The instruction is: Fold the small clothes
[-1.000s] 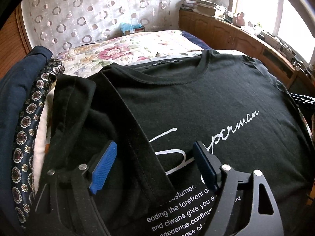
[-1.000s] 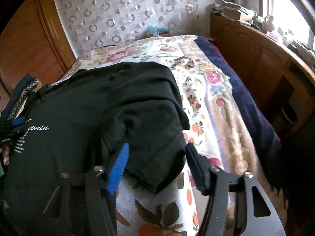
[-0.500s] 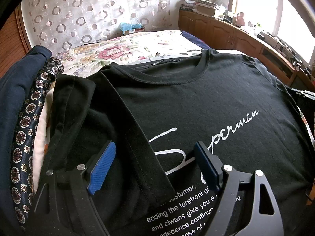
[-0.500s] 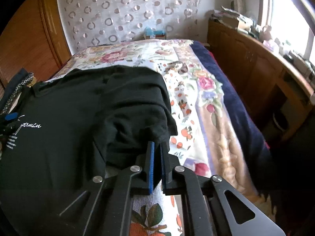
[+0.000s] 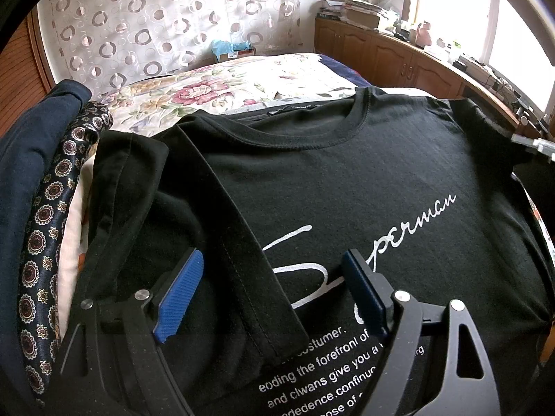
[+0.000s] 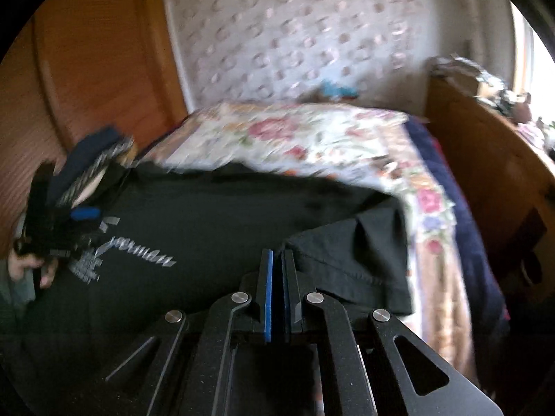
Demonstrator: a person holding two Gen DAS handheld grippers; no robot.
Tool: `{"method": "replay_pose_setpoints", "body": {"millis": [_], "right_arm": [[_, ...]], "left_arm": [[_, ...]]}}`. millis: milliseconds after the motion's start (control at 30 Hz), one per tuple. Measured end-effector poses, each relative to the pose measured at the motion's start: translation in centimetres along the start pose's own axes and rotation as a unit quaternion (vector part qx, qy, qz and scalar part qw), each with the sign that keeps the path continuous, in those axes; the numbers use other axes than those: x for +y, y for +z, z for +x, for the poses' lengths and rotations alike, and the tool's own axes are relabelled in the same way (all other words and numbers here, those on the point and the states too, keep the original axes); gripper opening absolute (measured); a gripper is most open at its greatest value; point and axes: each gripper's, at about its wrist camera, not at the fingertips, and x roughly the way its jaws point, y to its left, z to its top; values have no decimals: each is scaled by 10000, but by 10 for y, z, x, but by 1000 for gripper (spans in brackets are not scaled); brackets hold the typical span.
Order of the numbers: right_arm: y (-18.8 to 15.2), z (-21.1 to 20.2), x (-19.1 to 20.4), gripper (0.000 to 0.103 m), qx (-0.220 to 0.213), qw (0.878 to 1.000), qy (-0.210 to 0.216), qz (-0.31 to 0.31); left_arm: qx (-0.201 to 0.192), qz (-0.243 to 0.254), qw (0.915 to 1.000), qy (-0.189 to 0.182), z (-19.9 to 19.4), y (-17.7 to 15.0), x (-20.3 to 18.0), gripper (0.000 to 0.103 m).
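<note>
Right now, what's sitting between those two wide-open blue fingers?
In the left wrist view, the black T-shirt's folded-in sleeve lies between the left gripper's fingers, untouched.

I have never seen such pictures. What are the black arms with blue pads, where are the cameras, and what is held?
A person holds a two-finger gripper in each hand; a camera on each looks forward along its fingers. One picture is from the left gripper, open over a folded-in sleeve. The other, blurred, is from the right gripper, shut on the other sleeve. A black T-shirt lies on a flowered bed; more clothes lie at its left.
</note>
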Motion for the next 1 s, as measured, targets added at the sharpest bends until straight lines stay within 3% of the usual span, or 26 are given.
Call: {"method": "replay_pose_setpoints", "body": {"millis": [200, 333, 467, 500, 533, 600, 800, 900, 1000], "right_arm": [[-23, 32, 17, 4, 488, 9988, 58, -74], [-23, 33, 15, 5, 480, 9988, 14, -79], [-13, 24, 11, 12, 368, 9993, -41, -84], [-10, 19, 10, 22, 315, 9994, -129, -85], [-7, 13, 5, 42, 252, 9995, -186, -87], [-4, 1, -3, 59, 23, 9994, -334, -47], [-7, 6, -43, 59, 124, 9957, -888, 219], [-15, 22, -63, 59, 352, 9936, -958, 481], [-17, 36, -73, 59, 496, 9933, -768, 710]], "left_arm": [[-1, -1, 10000, 0, 0, 0, 0, 83], [-2, 3, 10000, 7, 0, 0, -1, 83], [-3, 0, 10000, 3, 0, 0, 0, 83], [-4, 3, 10000, 8, 0, 0, -1, 83], [-8, 11, 10000, 20, 0, 0, -1, 83], [-16, 23, 10000, 43, 0, 0, -1, 83], [-304, 120, 9994, 147, -12, -1, -5, 83], [-535, 143, 9984, 106, -24, 0, -9, 83], [-809, 153, 9966, -63, -38, -2, -14, 83]]}}
